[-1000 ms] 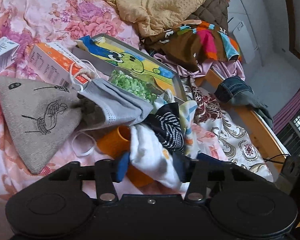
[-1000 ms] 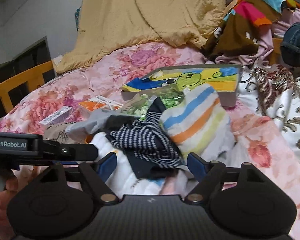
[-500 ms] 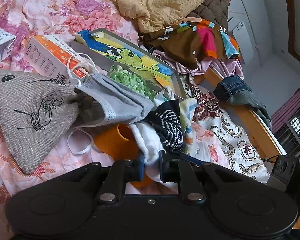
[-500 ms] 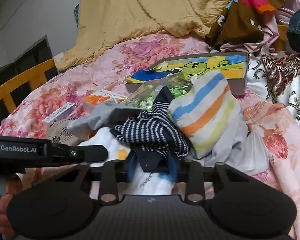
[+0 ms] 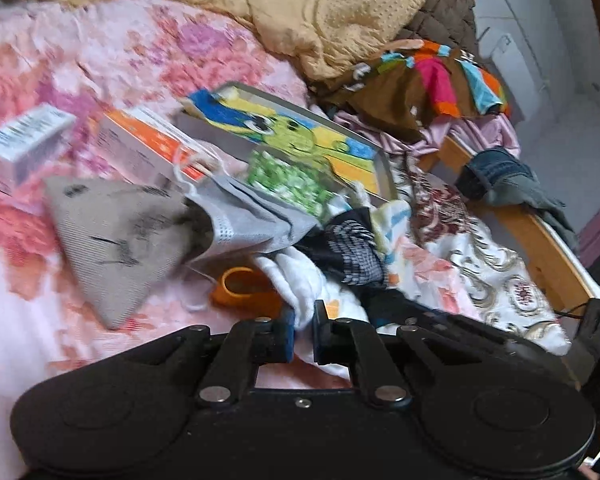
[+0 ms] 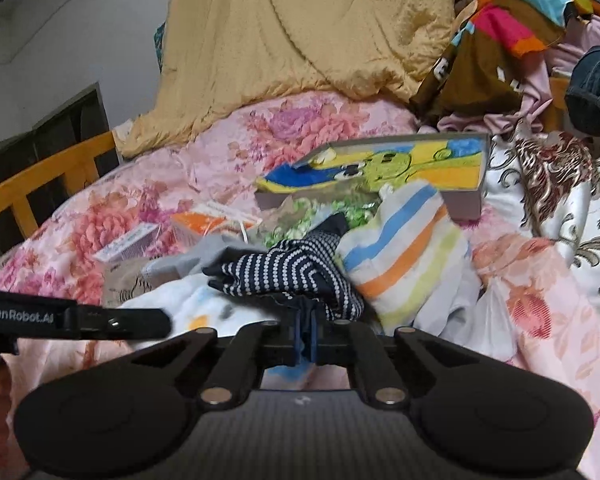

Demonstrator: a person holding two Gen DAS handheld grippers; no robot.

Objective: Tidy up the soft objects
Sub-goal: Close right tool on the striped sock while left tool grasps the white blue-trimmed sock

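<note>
Sorting barely begun: soft items lie heaped mid-bed (image 6: 308,136). Left gripper (image 5: 304,334) clamps the white cloth (image 5: 300,284); right gripper (image 6: 305,338) pinches the dark dotted garment (image 6: 296,272). Striped cloth (image 6: 408,256), grey mask (image 5: 244,220) and pouch (image 5: 120,236) remain unsorted.

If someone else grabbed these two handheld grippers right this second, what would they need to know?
Left gripper: shut on the white soft cloth at the near edge of the pile.
Right gripper: shut on the navy white-dotted fabric atop the same pile.
Beside them on the pink floral bedspread: striped blue-orange-green cloth, grey face mask, grey triangular pouch, orange cup.
Done: both pieces gripped.
Left: pulling them apart and sorting; nothing looks sorted yet.
</note>
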